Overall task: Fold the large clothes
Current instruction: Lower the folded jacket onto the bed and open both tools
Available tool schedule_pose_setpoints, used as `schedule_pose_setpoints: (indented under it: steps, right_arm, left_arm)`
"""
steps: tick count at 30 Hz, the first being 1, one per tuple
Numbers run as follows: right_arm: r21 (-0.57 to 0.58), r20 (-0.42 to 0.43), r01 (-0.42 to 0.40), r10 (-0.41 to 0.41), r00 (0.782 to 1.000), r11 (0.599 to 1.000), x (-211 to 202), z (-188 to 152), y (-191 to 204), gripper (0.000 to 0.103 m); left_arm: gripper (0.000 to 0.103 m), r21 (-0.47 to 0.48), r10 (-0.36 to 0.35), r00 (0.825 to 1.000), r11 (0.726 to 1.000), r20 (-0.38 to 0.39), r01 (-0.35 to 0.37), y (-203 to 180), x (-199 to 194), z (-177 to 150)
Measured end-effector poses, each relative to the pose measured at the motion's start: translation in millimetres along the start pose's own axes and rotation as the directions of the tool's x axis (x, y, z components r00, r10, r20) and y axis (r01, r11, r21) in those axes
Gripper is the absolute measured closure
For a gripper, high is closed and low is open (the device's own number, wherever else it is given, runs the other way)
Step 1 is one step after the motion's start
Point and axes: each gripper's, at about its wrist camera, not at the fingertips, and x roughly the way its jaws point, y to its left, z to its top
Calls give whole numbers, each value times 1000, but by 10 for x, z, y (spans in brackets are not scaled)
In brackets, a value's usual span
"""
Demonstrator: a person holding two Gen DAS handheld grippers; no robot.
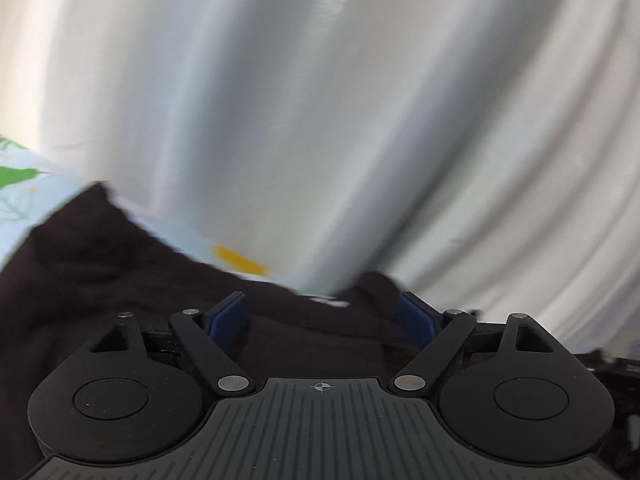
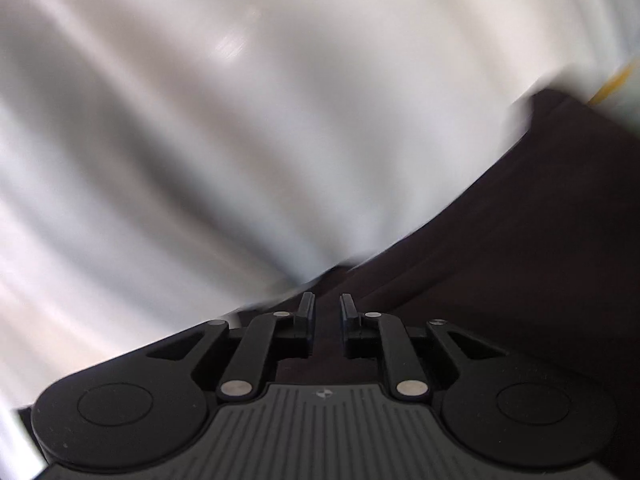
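A dark, almost black garment [image 1: 120, 280] lies over a pale blue printed sheet [image 1: 32, 196] in the left wrist view. My left gripper [image 1: 322, 316] hangs just above it, jaws wide apart, its blue pads [image 1: 228, 318] pressing on nothing. In the right wrist view the same dark garment [image 2: 520, 260] fills the lower right. My right gripper [image 2: 327, 304] sits at its edge with a narrow gap between the fingers. Dark cloth shows behind that gap, and the pads do not visibly pinch it. Both views are heavily blurred.
A pale, streaked backdrop [image 1: 320, 100], like a white curtain or wall, fills the upper part of both views [image 2: 200, 120]. The sheet carries green and yellow print [image 1: 240, 260]. A yellow streak [image 2: 612, 84] shows at the far right edge.
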Motion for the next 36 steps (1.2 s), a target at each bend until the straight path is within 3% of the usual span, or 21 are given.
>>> schedule_pose_setpoints:
  steps: [2, 3, 6, 7, 9, 11, 13, 15, 17, 20, 23, 27, 29, 31, 33, 36]
  right_arm:
    - [-40, -84, -46, 42, 996, 998, 336, -209, 182, 90]
    - [-116, -92, -49, 38, 995, 992, 440, -287, 264, 92]
    - [-313, -108, -71, 39, 993, 947, 545, -258, 269, 96]
    - [-352, -97, -45, 11, 995, 935, 538, -180, 197, 101]
    - [-414, -34, 86, -109, 993, 906, 438, 78, -67, 102]
    - [-380, 27, 190, -194, 981, 905, 239, 355, -394, 101]
    - [-345, 109, 271, -249, 962, 898, 0, 547, -671, 102]
    - [-257, 140, 241, -211, 967, 936, -188, 644, -954, 103]
    - [-186, 160, 199, -170, 972, 962, -208, 631, -1141, 103]
    - [-157, 147, 176, -153, 977, 972, -133, 654, -1207, 103]
    - [-126, 139, 158, -140, 980, 979, -274, 683, -1285, 103]
    - [-215, 164, 266, -234, 958, 940, -397, 627, -1022, 103]
    - [-250, 190, 311, -269, 944, 917, -537, 542, -936, 98]
    - [-240, 205, 315, -269, 941, 918, -654, 475, -975, 95]
    - [-221, 231, 312, -261, 937, 924, -784, 409, -1029, 95]
    - [-166, 229, 292, -251, 941, 942, -827, 408, -1147, 100]
  left_arm:
    - [11, 32, -46, 999, 998, -6, 46, -262, 54, -24]
    - [11, 75, -37, 999, 997, 1, 36, -365, 96, -32]
    - [11, 182, 69, 998, 981, 4, -68, -418, 261, -76]
    - [11, 178, 109, 994, 978, -1, -107, -329, 305, -68]
    - [12, 208, 201, 980, 958, 6, -198, -97, 333, -32]
    - [16, 271, 283, 959, 921, 31, -281, 166, 297, -15]
    - [25, 221, 215, 977, 953, 1, -210, 468, 209, 58]
    - [24, 193, 209, 978, 959, 20, -209, 625, 111, 105]
    - [22, 150, 162, 987, 975, 19, -163, 777, 78, 97]
    - [22, 46, 110, 994, 993, 4, -110, 975, 113, 83]
    - [21, 21, 99, 995, 995, 0, -99, 1018, 155, 82]
    - [20, 70, 134, 991, 989, -21, -132, 916, 123, 114]
    - [19, 130, 178, 983, 977, -39, -172, 827, 43, 138]
    - [7, 199, 228, 973, 956, -32, -217, 755, -115, 95]
    - [3, 233, 259, 966, 939, 5, -253, 754, -261, 36]
    - [3, 166, 241, 971, 957, 1, -238, 913, -298, -12]
